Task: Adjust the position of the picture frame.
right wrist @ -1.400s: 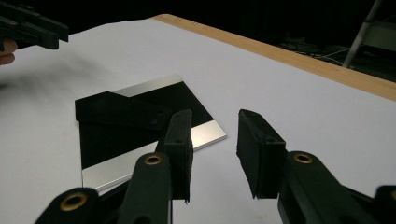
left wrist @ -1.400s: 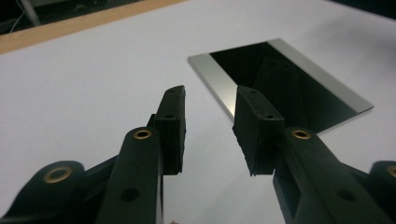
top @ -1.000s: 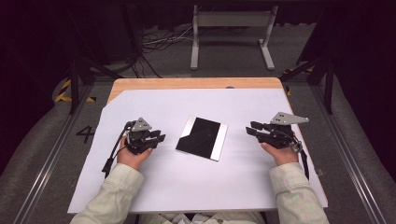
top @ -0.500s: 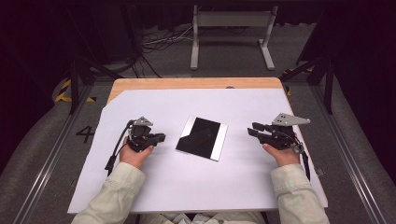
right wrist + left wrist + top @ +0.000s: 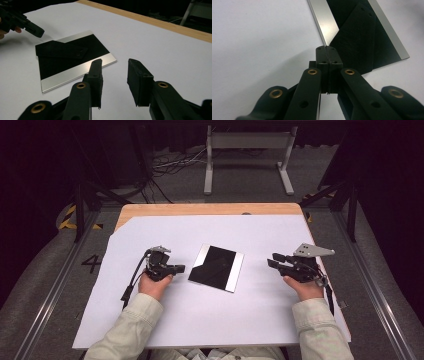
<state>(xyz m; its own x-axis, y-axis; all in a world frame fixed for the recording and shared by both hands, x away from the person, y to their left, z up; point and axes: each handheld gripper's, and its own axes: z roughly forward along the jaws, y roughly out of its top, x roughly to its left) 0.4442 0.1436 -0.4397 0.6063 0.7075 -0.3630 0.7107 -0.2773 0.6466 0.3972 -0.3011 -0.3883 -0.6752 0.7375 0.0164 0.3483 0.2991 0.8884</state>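
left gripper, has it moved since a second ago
Yes. In the high view the left gripper has edged toward the black plate, which stayed put, and its jaws have just been closing with nothing between them.

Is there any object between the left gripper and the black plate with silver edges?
Nothing visible stands between them. The left gripper, its jaws shut on nothing, points at the near silver edge of the black plate; between them lies bare white table cover. The left gripper view shows the same.
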